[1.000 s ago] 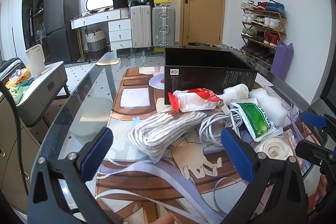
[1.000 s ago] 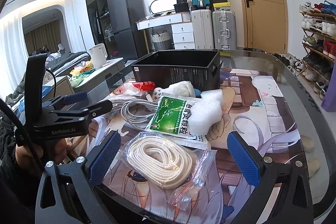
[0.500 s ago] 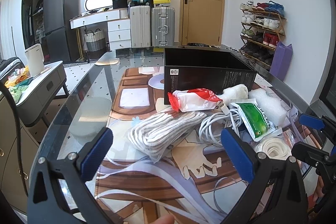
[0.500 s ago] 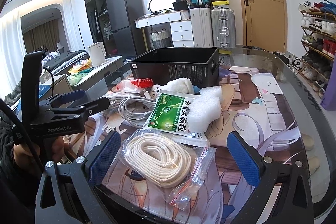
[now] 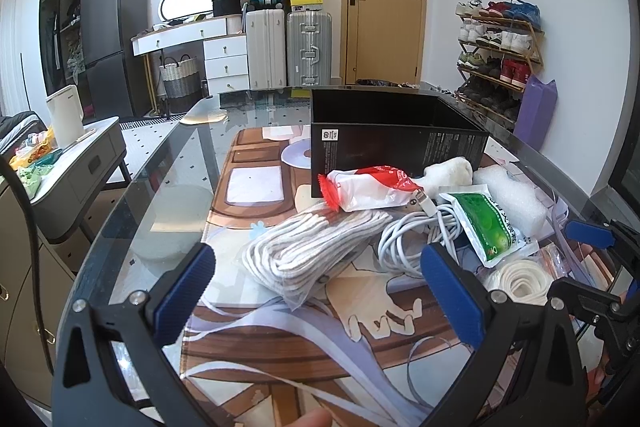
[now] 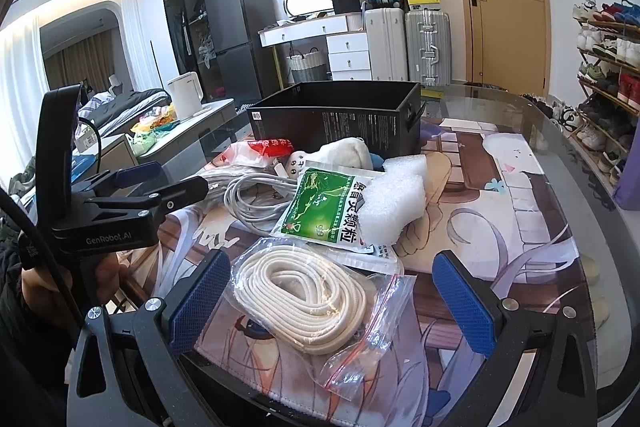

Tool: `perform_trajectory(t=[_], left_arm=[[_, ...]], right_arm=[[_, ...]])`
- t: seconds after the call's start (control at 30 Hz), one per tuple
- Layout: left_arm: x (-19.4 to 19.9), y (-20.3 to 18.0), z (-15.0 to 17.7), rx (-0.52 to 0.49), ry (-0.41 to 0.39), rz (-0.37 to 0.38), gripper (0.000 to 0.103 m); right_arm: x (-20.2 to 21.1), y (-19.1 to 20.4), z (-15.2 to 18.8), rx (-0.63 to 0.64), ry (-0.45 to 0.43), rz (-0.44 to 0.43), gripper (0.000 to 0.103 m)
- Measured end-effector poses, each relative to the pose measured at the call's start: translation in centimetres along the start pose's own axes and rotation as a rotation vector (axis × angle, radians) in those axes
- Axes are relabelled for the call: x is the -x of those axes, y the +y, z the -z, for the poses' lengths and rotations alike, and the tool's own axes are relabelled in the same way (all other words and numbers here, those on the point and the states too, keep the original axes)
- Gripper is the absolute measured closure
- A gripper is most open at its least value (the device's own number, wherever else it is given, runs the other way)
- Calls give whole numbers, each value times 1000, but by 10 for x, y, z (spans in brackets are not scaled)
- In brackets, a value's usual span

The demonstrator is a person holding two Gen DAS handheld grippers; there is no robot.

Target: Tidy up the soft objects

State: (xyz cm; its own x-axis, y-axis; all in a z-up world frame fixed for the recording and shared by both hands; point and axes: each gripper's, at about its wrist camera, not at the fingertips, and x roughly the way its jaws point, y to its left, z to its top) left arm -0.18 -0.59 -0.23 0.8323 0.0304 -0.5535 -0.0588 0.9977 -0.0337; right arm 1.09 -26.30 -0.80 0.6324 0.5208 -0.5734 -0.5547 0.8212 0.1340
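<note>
A pile of soft things lies in front of an open black box (image 5: pixel 396 143) (image 6: pixel 340 119). A bagged bundle of white rope (image 5: pixel 308 251) lies just ahead of my left gripper (image 5: pixel 320 291), which is open and empty. A cream rope coil in a zip bag (image 6: pixel 304 295) lies between the fingers of my right gripper (image 6: pixel 328 299), which is open and holds nothing. Behind lie a grey cable coil (image 6: pixel 256 199), a green sachet (image 6: pixel 324 207), white foam (image 6: pixel 394 203), a red-and-white bag (image 5: pixel 368 187) and a white plush (image 6: pixel 344 155).
The glass table (image 5: pixel 160 187) carries a printed mat (image 6: pixel 500 211). Its rounded edge runs close on the right, with a shoe rack (image 5: pixel 496 55) beyond. A side table with a kettle (image 5: pixel 64 115) stands at the left. Suitcases and a door stand at the back.
My right gripper has moved slightly forward over the bagged cream rope. The left gripper has hardly moved.
</note>
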Motion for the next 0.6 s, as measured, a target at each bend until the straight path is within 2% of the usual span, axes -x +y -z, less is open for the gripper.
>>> perform_trajectory(t=[0.6], left_arm=[[-1, 0, 1, -3, 1, 1, 0]], right_arm=[[-6, -1, -4, 13, 20, -30, 0]])
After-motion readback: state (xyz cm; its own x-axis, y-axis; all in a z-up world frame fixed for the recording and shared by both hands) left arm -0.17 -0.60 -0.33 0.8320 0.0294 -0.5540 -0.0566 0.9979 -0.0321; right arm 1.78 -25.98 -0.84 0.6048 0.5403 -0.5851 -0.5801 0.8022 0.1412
